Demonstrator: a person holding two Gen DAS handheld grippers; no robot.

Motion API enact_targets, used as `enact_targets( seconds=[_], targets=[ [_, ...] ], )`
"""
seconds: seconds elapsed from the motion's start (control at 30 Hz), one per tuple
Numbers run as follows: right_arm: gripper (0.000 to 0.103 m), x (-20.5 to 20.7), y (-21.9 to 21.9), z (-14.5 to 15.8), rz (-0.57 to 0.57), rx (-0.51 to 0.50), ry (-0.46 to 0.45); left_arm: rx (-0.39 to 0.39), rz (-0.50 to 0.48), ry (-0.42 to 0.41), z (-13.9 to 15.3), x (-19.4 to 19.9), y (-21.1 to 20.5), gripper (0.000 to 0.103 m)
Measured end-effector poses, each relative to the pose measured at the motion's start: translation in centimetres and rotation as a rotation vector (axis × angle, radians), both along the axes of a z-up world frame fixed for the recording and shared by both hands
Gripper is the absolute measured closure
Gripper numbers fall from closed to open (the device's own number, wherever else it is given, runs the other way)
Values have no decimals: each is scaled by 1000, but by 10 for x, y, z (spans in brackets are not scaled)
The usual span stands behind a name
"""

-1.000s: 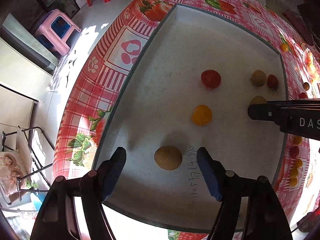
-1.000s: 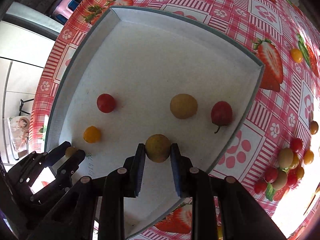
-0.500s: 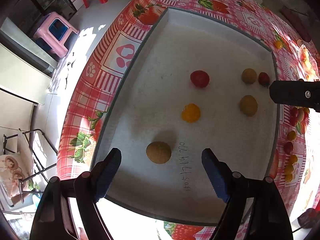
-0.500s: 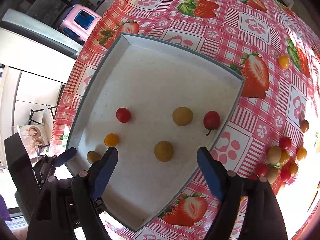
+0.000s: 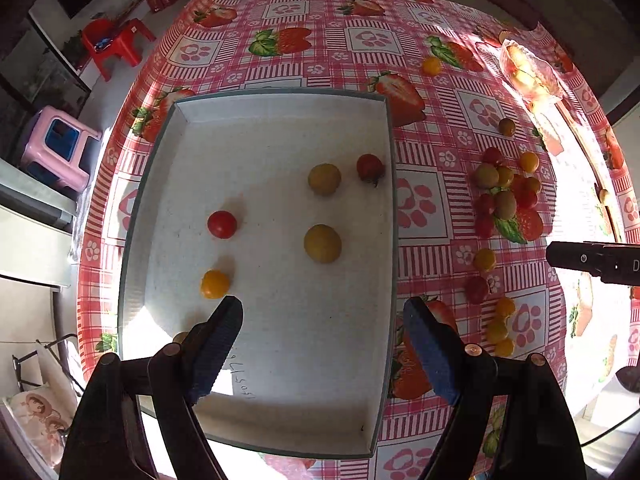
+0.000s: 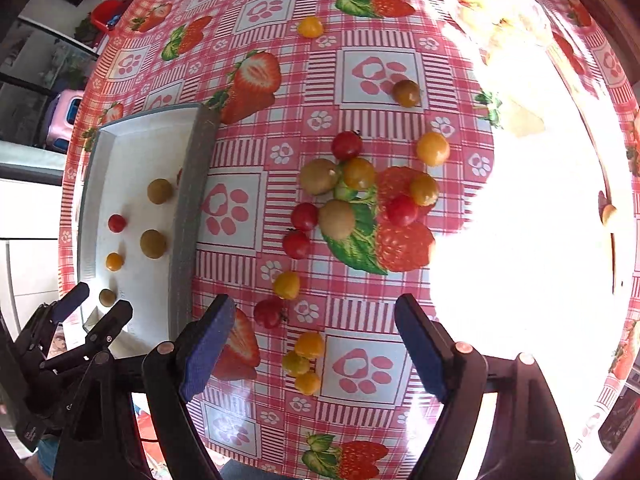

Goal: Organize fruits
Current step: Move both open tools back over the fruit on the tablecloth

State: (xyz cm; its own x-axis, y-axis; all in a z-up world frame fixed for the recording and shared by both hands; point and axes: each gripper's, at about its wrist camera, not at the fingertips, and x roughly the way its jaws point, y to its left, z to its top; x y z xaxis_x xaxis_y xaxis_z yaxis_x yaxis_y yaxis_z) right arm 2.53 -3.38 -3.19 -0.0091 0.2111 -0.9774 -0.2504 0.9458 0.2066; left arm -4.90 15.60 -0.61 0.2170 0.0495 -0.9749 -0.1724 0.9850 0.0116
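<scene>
Hovering above the near part of the white tray (image 5: 192,128), the left tongs (image 5: 322,332) stand wide open with nothing between the blue pads. Inside the tray lie six fruits: a red tomato (image 5: 222,224) and an orange tomato (image 5: 215,284) towards the left wall, two yellow-green fruits (image 5: 322,243) nearer the right wall, one behind the other, a dark red tomato (image 5: 370,167) close beside the right wall, and a small greenish fruit (image 6: 107,297) in the near left corner, half hidden behind the left pad in the left wrist view. The orange tomato sits just beyond the tip of that left pad, apart from it; the others lie farther ahead. The right tongs (image 6: 316,328) are also spread open and empty, poised over the pink checked tabletop (image 6: 376,12) to the right of the tray. Ahead of them the loose fruits are scattered on the cloth: a red tomato (image 6: 269,312) and a yellow one (image 6: 286,285) lie just beyond the left pad's tip, three small yellow-orange ones (image 6: 309,345) lie between the pads, lower in the view, and a cluster of red, orange and green fruits (image 6: 360,192) sits farther off, well apart from the tongs. Strong sunlight washes out the right part of the tabletop.
</scene>
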Motion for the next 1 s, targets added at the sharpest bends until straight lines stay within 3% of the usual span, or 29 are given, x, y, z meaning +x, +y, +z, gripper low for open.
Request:
enact_targets(
  seconds=[0.13,0.33,0.73,0.83,1.0],
  targets=[
    [18,4,-43,-12,-68,-47,18,-25,-75,-2,2,12,-39,20],
    [18,13,-71,-19,-94,-60,15,-55,-112,34,-14,32,-82,20],
    [19,45,-60,-20,-40,10,-18,-51,-83,131,-59,33,-91,20],
    [33,52,-51,-26,-37,24,-21,-48,-73,146,-66,31,-89,20],
    [42,64,-35,-37,-57,57,1,-24,-84,137,-70,35,-91,20]
  ],
)
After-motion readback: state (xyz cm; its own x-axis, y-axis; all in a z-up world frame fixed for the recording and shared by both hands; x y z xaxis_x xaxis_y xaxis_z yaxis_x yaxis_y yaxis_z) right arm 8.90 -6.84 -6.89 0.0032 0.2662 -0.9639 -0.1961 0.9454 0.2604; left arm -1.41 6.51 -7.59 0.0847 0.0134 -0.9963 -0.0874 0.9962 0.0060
